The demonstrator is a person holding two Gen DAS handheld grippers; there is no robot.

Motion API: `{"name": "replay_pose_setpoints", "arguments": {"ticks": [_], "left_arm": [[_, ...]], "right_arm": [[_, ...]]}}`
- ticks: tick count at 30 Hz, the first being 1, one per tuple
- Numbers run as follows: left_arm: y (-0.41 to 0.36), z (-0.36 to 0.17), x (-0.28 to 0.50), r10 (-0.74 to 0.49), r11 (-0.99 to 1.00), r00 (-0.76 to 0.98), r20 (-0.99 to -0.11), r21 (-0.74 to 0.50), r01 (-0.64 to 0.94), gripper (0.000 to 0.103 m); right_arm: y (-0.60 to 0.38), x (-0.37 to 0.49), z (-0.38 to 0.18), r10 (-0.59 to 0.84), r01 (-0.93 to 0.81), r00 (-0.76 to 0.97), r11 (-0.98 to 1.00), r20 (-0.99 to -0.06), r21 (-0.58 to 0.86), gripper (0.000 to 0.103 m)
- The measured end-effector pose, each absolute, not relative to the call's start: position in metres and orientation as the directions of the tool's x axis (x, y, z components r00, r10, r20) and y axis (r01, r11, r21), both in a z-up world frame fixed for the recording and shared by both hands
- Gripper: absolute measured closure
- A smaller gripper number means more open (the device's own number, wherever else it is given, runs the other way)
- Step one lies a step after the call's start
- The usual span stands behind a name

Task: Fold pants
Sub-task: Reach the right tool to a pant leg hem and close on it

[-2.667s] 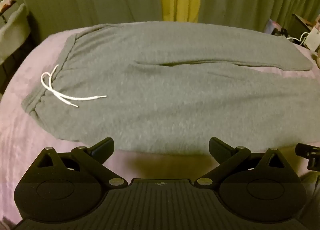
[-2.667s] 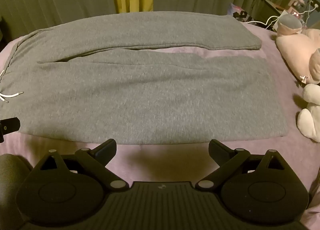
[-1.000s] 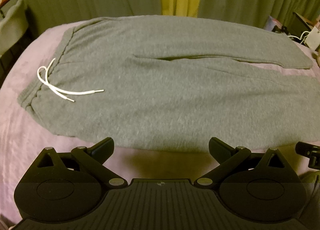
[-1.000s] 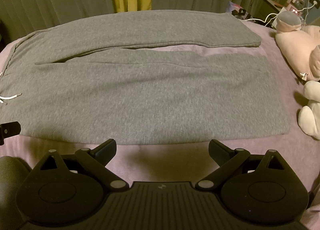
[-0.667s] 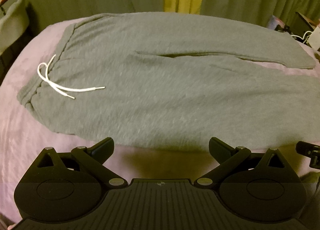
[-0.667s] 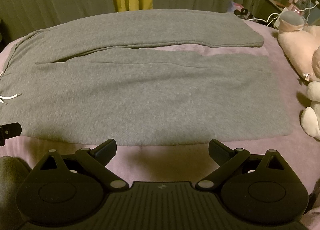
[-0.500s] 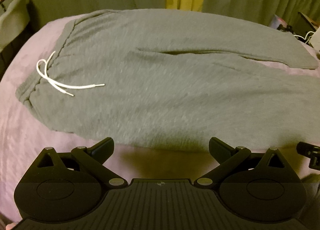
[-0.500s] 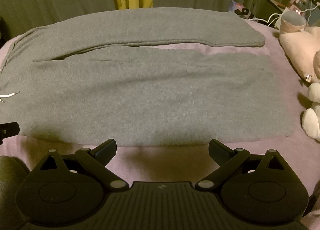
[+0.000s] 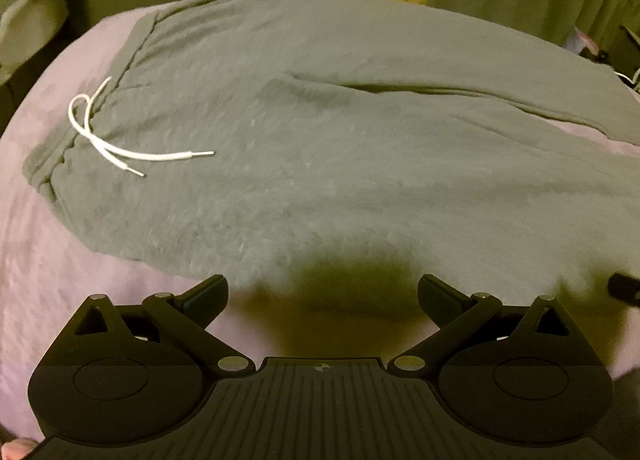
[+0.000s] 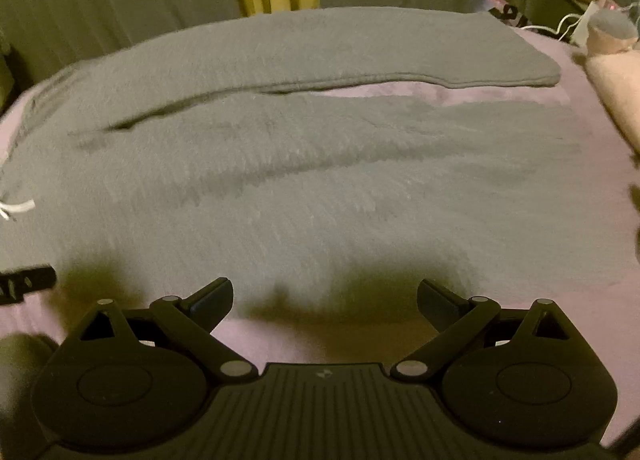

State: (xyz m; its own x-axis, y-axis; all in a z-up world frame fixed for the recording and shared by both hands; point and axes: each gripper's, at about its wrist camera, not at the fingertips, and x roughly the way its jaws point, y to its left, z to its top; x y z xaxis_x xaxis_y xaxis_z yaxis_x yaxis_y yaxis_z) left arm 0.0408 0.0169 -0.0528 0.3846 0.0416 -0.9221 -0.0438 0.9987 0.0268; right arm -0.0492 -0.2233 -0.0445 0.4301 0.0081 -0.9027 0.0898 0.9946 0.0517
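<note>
Grey pants (image 9: pixel 340 164) spread flat on the purple bed (image 9: pixel 36 252), legs apart, white drawstring (image 9: pixel 120 148) at the waistband. Left tongs (image 9: pixel 322 296) and right tongs (image 10: pixel 325 298) both wide, empty, just short of the near edge

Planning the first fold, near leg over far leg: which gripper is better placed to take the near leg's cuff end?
Right. The right gripper faces the near leg toward its cuff end; the left gripper is up by the drawstring. Both are open.
</note>
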Motion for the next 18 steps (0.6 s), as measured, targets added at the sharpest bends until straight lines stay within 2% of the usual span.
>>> {"name": "replay_pose_setpoints", "arguments": {"ticks": [8, 13, 15, 18], "left_arm": [[0.015, -0.063, 0.078, 0.139, 0.986, 0.439, -0.888, 0.084, -0.143, 0.0], [0.024, -0.088, 0.112, 0.201, 0.949, 0.519, -0.831, 0.034, -0.312, 0.0], [0.033, -0.102, 0.116, 0.225, 0.931, 0.526, -0.82, 0.021, -0.365, 0.0], [0.047, -0.114, 0.119, 0.326, 0.903, 0.544, -0.773, 0.084, -0.421, 0.0]], "right_arm": [[-0.276, 0.002, -0.042, 0.034, 0.2, 0.551, 0.965, -0.834, 0.172, 0.004], [-0.29, 0.051, -0.021, -0.063, 0.196, 0.769, 0.97, -0.636, 0.141, 0.004], [-0.29, 0.092, -0.03, 0.001, 0.108, 0.73, 0.987, -0.683, 0.117, 0.004], [-0.287, 0.139, -0.047, -0.029, 0.102, 0.687, 0.993, -0.726, 0.058, 0.004]]}}
